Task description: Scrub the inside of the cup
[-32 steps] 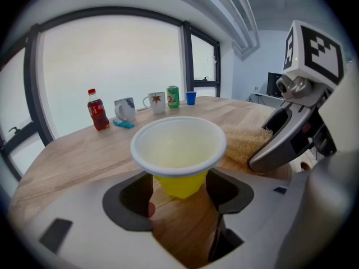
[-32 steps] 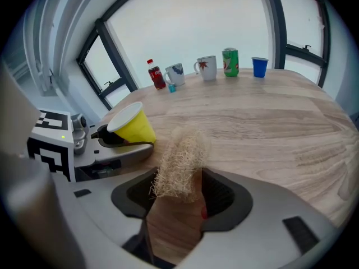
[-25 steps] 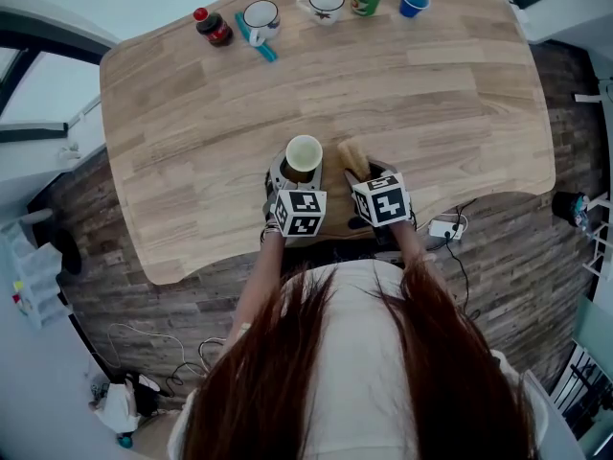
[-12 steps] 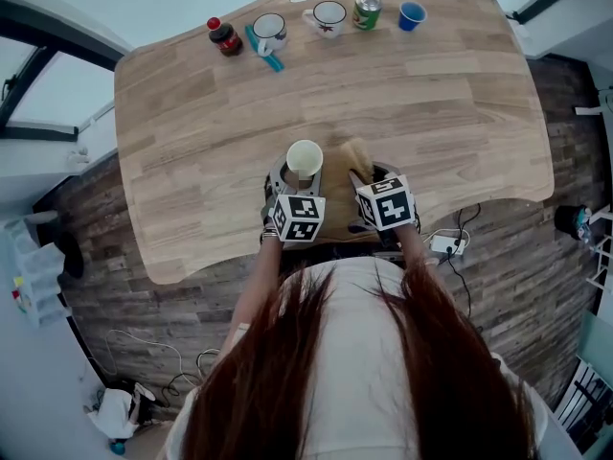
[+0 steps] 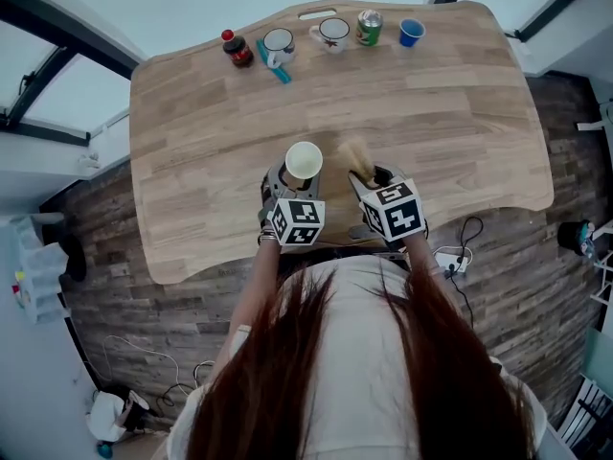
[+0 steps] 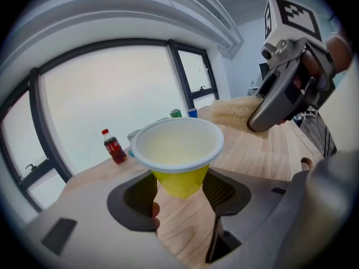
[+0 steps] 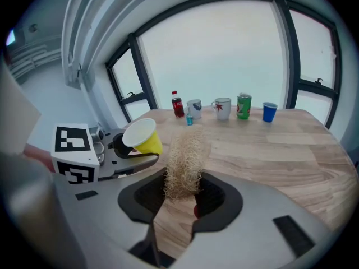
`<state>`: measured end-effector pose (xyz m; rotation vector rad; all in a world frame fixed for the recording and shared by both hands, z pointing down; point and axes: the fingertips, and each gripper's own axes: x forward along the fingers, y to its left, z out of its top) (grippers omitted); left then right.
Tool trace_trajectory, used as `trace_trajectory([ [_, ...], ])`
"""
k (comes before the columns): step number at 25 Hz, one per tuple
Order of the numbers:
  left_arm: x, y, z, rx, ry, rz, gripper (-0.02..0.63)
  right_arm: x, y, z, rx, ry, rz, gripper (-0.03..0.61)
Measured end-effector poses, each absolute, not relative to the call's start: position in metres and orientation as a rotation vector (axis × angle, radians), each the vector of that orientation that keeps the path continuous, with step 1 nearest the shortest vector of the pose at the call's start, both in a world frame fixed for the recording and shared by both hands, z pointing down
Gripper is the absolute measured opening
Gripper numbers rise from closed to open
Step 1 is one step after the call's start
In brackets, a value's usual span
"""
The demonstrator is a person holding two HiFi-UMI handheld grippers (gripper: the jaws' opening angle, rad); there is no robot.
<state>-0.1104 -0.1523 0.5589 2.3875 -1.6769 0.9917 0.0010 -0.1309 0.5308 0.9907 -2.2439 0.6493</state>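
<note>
A person seen from above, long hair filling the bottom of the frame, holds 2 grippers side by side at the centre of the head view. The left gripper grips a yellow cup with a white inside; its jaws stand wide, pressing on the narrow lower body, which probably leaves the rim and mouth free for cleaning. In the left gripper view the cup's open mouth fills the middle of the frame and looks empty. The right gripper, just right of the cup, has just been closing its jaws, and they now pinch the lower end of a tan, fibrous scrubber at a middling width. The scrubber's free end sticks out past the jaws, seemingly so it can go into the cup. Cup and scrubber are near each other but apart, so scrubbing appears not yet begun. Both are held above a pale wooden table with rounded corners. Along its far edge, at the top of the frame, stand a cola bottle, 2 mugs, a green can and a blue cup. Dark plank floor surrounds the table, and large windows show behind it in the gripper views.
</note>
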Motion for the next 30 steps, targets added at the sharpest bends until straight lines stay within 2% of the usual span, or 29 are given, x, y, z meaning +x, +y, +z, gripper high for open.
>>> trace_trajectory([
  [12,-0.118,-0.160,0.527,2.472,-1.786,1.126,0.259,-0.038,-0.115,0.462,0.822,-2.427,0.480,0.143],
  [30,-0.118,-0.159,0.494,2.632,-1.864,1.462,0.256,-0.067,-0.094,0.451,0.638,-2.424,0.447,0.143],
])
